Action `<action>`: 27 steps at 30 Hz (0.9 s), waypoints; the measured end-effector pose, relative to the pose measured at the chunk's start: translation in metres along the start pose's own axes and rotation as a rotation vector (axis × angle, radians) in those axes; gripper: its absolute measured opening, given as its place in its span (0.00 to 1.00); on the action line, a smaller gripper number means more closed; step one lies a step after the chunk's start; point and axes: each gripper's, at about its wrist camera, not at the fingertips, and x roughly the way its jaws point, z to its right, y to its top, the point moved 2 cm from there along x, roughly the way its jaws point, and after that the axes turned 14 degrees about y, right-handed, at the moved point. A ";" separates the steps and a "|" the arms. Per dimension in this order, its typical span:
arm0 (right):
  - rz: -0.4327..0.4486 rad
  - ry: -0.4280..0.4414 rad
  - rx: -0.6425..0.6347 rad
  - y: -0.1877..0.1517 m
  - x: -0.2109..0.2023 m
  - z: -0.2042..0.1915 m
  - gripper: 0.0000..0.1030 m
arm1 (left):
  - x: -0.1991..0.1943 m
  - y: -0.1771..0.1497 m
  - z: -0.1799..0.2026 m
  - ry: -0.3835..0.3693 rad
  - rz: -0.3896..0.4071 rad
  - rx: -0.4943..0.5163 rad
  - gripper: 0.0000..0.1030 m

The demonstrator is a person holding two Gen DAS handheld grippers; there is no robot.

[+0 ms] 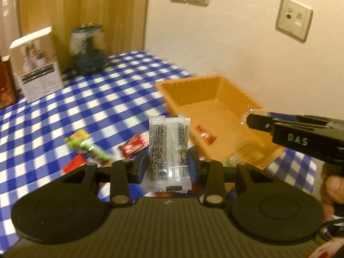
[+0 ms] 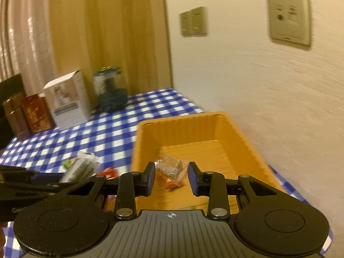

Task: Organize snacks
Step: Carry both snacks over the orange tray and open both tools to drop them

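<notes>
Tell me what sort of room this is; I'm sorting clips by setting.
Probably a home dining corner: a blue-and-white checked tablecloth, beige wall sockets and a tan curtain.

Checked table (image 1: 111,99); orange bin (image 1: 193,90), snacks (image 1: 133,148)

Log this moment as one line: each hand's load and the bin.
left gripper: shut on clear sesame packet | right gripper: shut on small candy | orange bin: one red snack
</notes>
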 end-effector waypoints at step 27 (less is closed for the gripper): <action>-0.014 -0.090 0.141 0.010 -0.001 0.071 0.33 | 0.038 0.019 0.083 -0.090 0.067 0.068 0.43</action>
